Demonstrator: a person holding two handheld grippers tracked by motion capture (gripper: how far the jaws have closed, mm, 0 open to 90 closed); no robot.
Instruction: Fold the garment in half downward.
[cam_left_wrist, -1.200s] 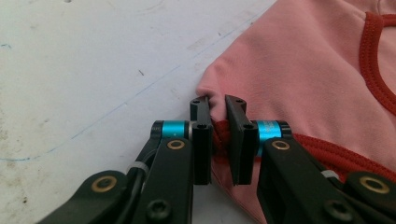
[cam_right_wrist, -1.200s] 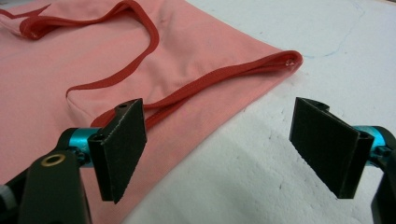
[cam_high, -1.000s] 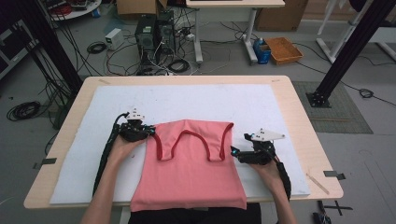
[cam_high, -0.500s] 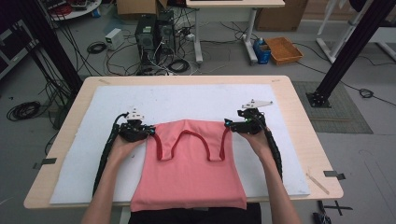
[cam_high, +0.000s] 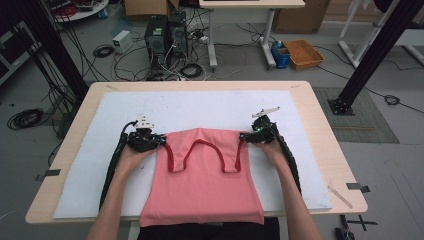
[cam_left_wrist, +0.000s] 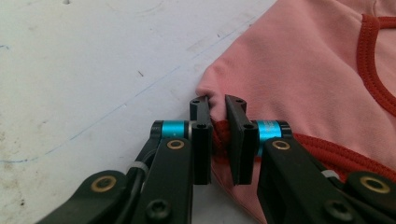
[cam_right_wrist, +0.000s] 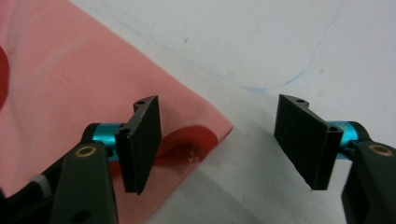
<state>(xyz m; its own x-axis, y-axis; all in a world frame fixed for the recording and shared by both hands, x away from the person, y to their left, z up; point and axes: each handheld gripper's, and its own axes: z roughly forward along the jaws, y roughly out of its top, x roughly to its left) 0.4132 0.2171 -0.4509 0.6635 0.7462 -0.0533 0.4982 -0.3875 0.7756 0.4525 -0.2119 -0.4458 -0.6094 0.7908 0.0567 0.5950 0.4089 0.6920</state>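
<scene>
Fingers (cam_left_wrist: 201, 140) of our left gripper (cam_left_wrist: 217, 135) pinch the pink red-trimmed cotton tank top's (cam_high: 202, 185) shoulder corner, while our right gripper (cam_right_wrist: 219, 144), jaws closing but unclenched, should probably straddle the opposite corner squarely.

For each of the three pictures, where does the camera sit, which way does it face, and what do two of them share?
High view: above the person's side, looking forward and down at the pink sleeveless top with red trim on the white mat; both forearms show.
Left gripper view: rides the left gripper, jaws pinching the top's shoulder corner.
Right gripper view: rides the right gripper, jaws apart, just been closing, over the other shoulder corner.
Shared: top and mat.
</scene>
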